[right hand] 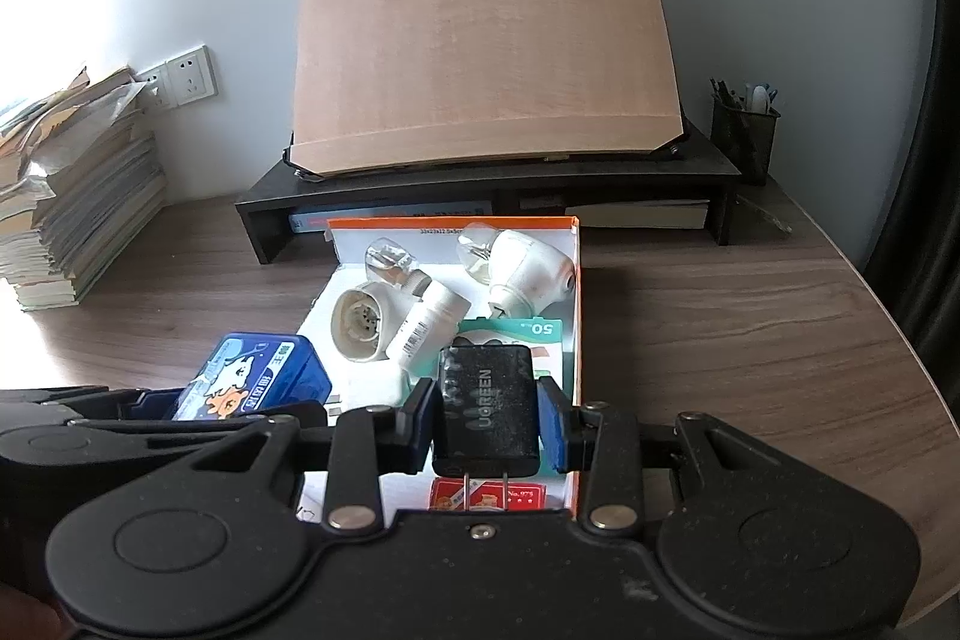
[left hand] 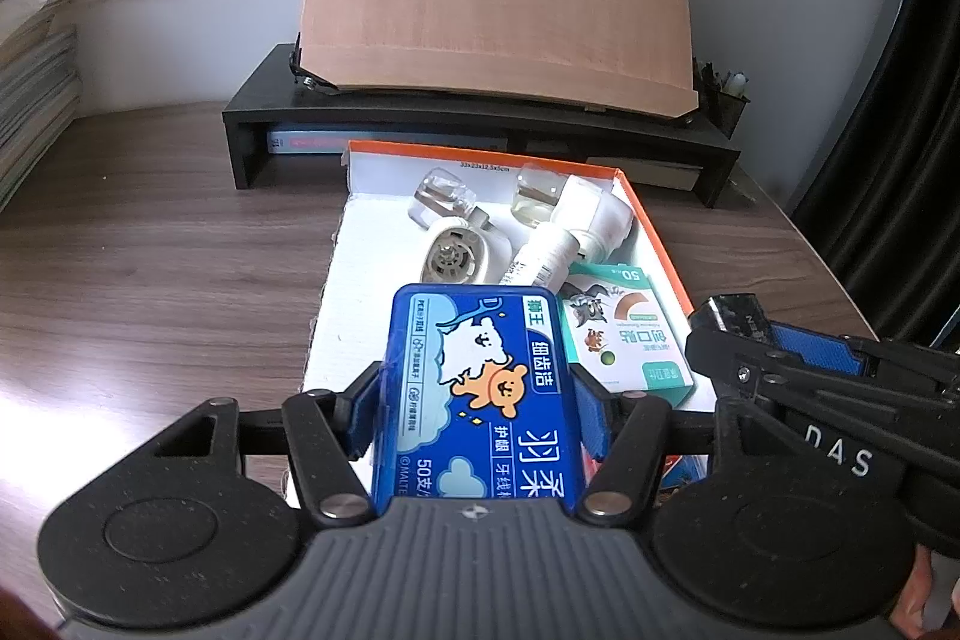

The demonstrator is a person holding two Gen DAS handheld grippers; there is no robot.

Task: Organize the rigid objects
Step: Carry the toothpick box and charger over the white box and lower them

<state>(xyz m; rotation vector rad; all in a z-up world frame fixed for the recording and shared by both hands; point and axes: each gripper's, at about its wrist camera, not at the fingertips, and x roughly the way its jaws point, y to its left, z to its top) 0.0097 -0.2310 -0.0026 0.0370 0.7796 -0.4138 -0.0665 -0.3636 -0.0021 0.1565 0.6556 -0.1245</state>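
Note:
My left gripper (left hand: 477,400) is shut on a blue floss-pick box (left hand: 474,394) and holds it over the near left part of the orange-rimmed white box (left hand: 651,232). My right gripper (right hand: 489,415) is shut on a black UGREEN charger (right hand: 487,409) with its prongs pointing toward me, above the near right part of the same box (right hand: 577,280). The blue box also shows in the right wrist view (right hand: 252,382), and the charger in the left wrist view (left hand: 729,313).
In the box lie two white plug-in devices with clear bottles (right hand: 528,268), a white tube (right hand: 426,325), a green bandage pack (left hand: 624,340) and a red card pack (right hand: 489,497). Behind stand a black riser (right hand: 480,178) with a wooden board (right hand: 480,52), a pen cup (right hand: 744,130), and stacked books (right hand: 72,196) at left.

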